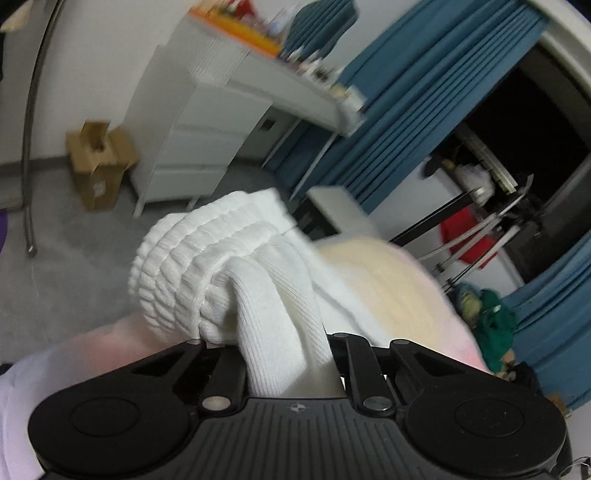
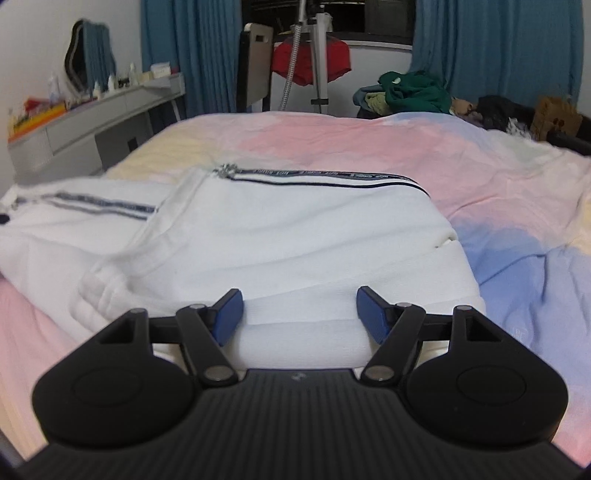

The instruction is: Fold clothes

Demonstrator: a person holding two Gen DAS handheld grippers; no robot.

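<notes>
Only the right wrist view shows the white garment (image 2: 295,236) spread flat on the bed (image 2: 498,177). Right tongs (image 2: 299,314) gape wide just above its near hem, gripping nothing. Left tongs (image 1: 284,354) pinch a bunched ribbed cuff (image 1: 229,266), raised off the bed.

Ahead of the right tool a bed (image 2: 369,147) in a pastel sheet runs to blue curtains (image 2: 498,55) around a dark window (image 2: 332,14), with a tripod (image 2: 319,55), a chair (image 2: 255,62) and a clothes heap (image 2: 410,92) before them. To its left a grey shelf (image 2: 92,114) of bottles lines the white wall (image 2: 29,55) under a mirror (image 2: 88,55). Beyond the left tool lie grey floor (image 1: 74,266), a cardboard box (image 1: 99,162) and white drawers (image 1: 192,147).
</notes>
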